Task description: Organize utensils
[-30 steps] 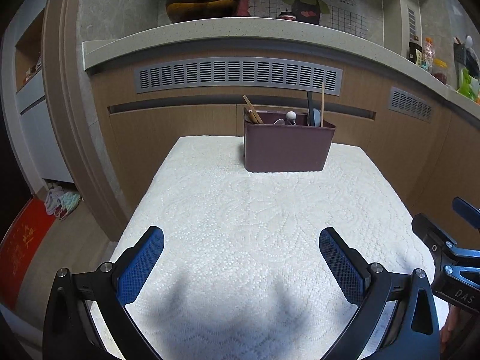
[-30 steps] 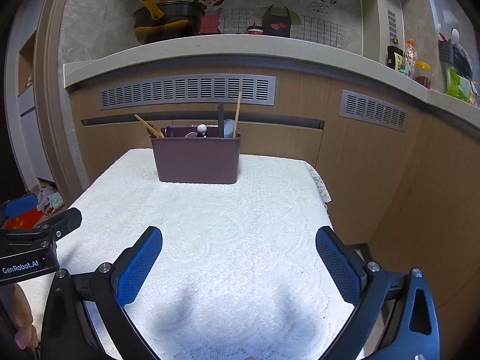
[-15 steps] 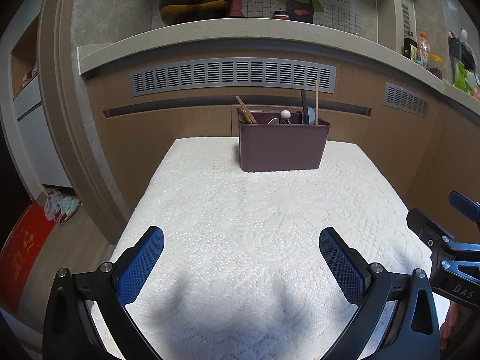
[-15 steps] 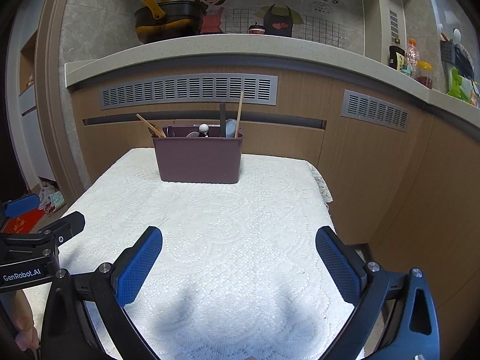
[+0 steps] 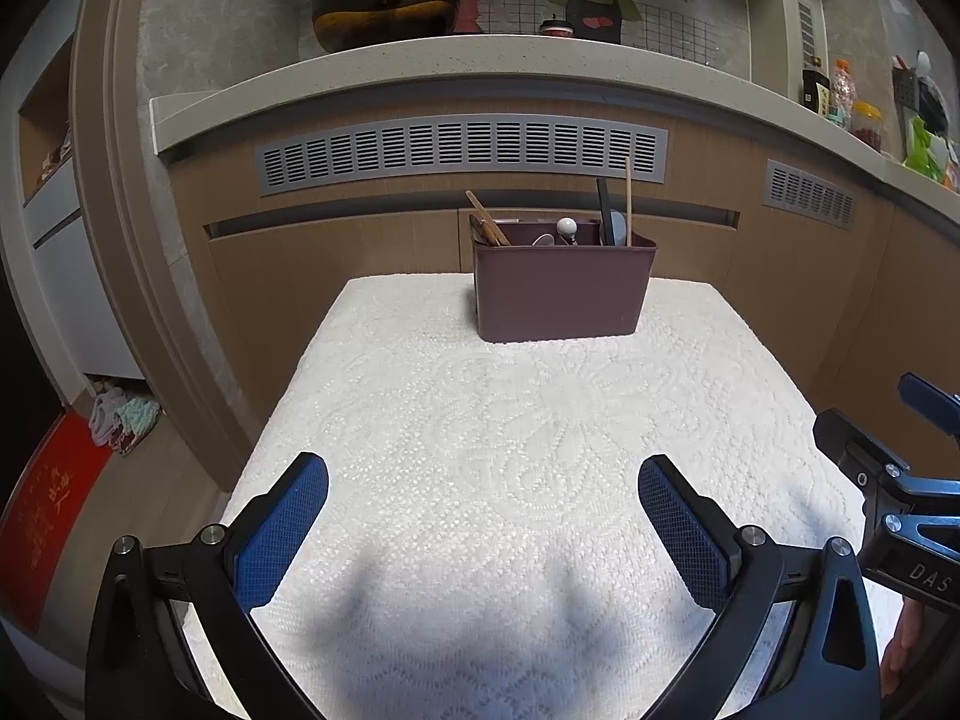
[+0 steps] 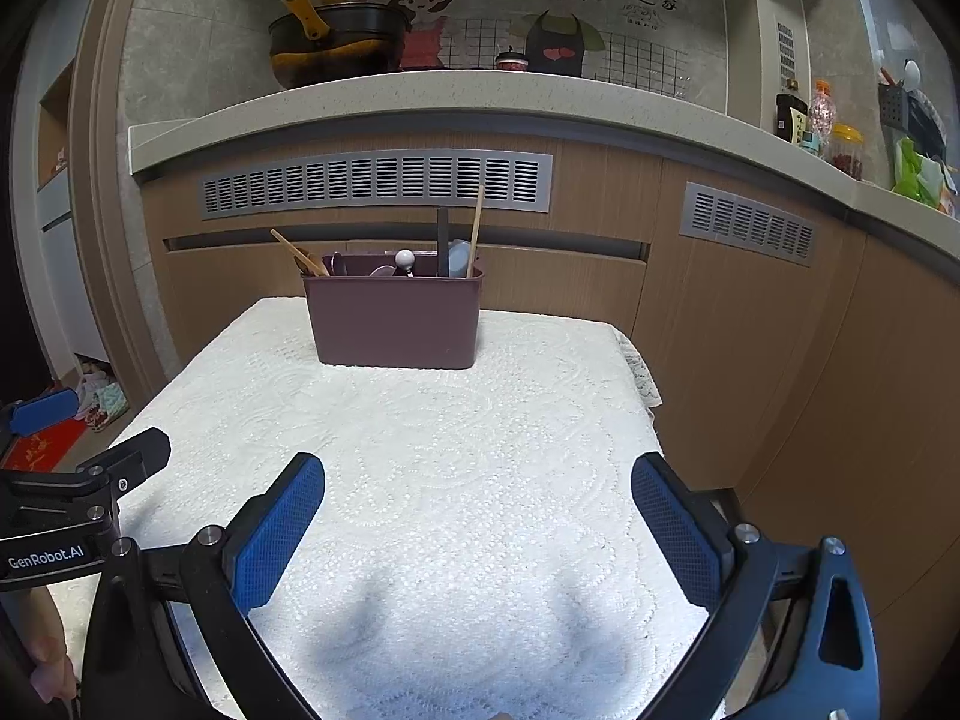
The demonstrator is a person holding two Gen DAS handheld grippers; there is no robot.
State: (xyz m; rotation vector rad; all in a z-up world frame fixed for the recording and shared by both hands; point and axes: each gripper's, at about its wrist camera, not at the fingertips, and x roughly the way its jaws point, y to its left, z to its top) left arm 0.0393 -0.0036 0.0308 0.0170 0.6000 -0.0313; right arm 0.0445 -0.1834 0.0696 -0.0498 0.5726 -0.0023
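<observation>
A maroon utensil caddy (image 5: 561,291) (image 6: 394,318) stands upright at the far end of the white lace-covered table (image 5: 480,420) (image 6: 450,450). Wooden chopsticks (image 5: 487,219) (image 6: 297,252) lean out at its left. A round-topped metal utensil (image 5: 566,228) (image 6: 404,258) pokes up mid-way. A dark handle (image 5: 605,210) (image 6: 443,240) and a thin wooden stick (image 5: 628,198) (image 6: 476,228) rise at its right. My left gripper (image 5: 483,480) hovers open over the near table. My right gripper (image 6: 478,480) is also open, holding nothing, and shows at the left view's right edge (image 5: 888,480).
Behind the table runs a wooden cabinet front with grey vents (image 5: 462,150) under a pale counter (image 5: 480,66) bearing a dark pot (image 5: 384,6). Bottles and jars (image 6: 822,120) stand far right. The floor drops off at the table's left (image 5: 138,480) and right (image 6: 780,480).
Both views shifted slightly, with the caddy sitting a little lower and nearer the frame centre in the left view. Both grippers stay open; nothing was picked up.
</observation>
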